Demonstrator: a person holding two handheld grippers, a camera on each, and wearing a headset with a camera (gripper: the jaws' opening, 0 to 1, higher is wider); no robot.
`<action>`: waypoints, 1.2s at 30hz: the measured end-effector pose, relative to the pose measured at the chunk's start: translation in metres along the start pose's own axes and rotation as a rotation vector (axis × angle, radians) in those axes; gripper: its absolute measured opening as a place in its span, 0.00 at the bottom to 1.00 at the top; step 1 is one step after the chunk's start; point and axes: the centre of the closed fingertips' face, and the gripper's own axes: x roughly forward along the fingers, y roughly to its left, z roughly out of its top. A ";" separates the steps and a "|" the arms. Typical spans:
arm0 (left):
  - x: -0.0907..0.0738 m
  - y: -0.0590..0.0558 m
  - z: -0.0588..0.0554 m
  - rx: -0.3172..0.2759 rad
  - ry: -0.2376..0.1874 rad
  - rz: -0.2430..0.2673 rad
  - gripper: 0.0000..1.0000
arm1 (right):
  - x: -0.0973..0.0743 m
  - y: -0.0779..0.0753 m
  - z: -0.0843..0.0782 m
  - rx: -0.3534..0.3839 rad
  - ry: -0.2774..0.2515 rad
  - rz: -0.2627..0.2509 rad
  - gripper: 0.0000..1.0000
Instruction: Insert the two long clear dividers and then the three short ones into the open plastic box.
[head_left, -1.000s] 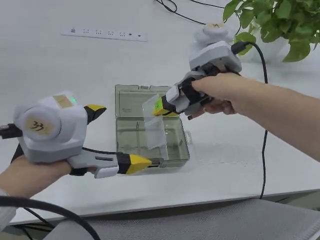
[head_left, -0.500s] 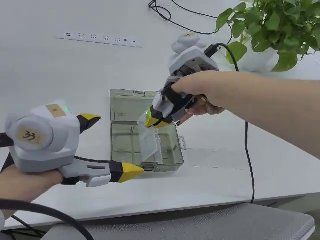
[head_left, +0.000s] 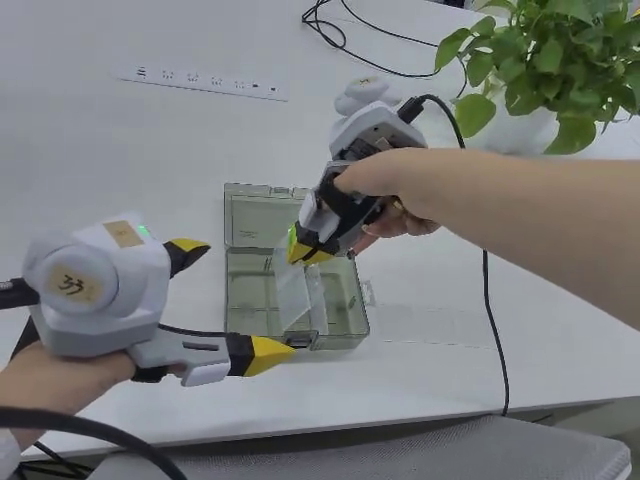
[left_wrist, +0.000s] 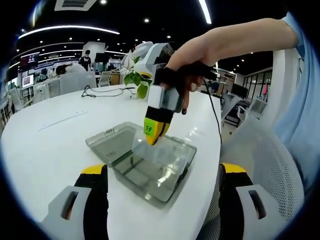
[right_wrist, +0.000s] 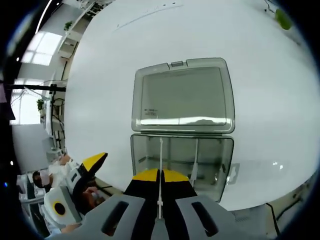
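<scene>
- Pinches a clear divider (head_left: 296, 297) by its upper edge in the right claw (head_left: 308, 248), jaws closed on it, at the centre of the head view.
- Hangs that sheet down into the base of the open plastic box (head_left: 345, 332); cannot tell whether its lower edge is seated yet.
- Looks to be midway through inserting one divider; cannot tell a long piece from a short one here.
- Calls next for lining the sheet's ends up with slots in the box walls, holding it upright, then pressing straight down before letting go.
- Reaches in from the right of the frame with the forearm (head_left: 520, 220), wrist bent so the claw points down and left.
- Holds the left claw (head_left: 228, 298) wide open and empty at lower left, lower jaw just beside the box's near wall.
- Leaves the box on the white tabletop (head_left: 120, 140), lid (head_left: 258, 212) laid flat toward the top of the frame, power strip (head_left: 205, 80) upper left, potted plant (head_left: 540, 60) upper right.
</scene>
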 end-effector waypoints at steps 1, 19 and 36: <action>0.000 0.001 0.000 0.001 -0.001 0.003 0.94 | 0.001 0.002 -0.004 0.001 0.002 0.002 0.01; 0.000 0.002 -0.002 -0.020 -0.013 0.000 0.92 | 0.013 -0.004 0.002 -0.001 0.007 -0.033 0.01; -0.004 0.003 -0.008 -0.034 -0.009 0.001 0.90 | 0.019 -0.004 0.002 0.002 0.022 -0.046 0.02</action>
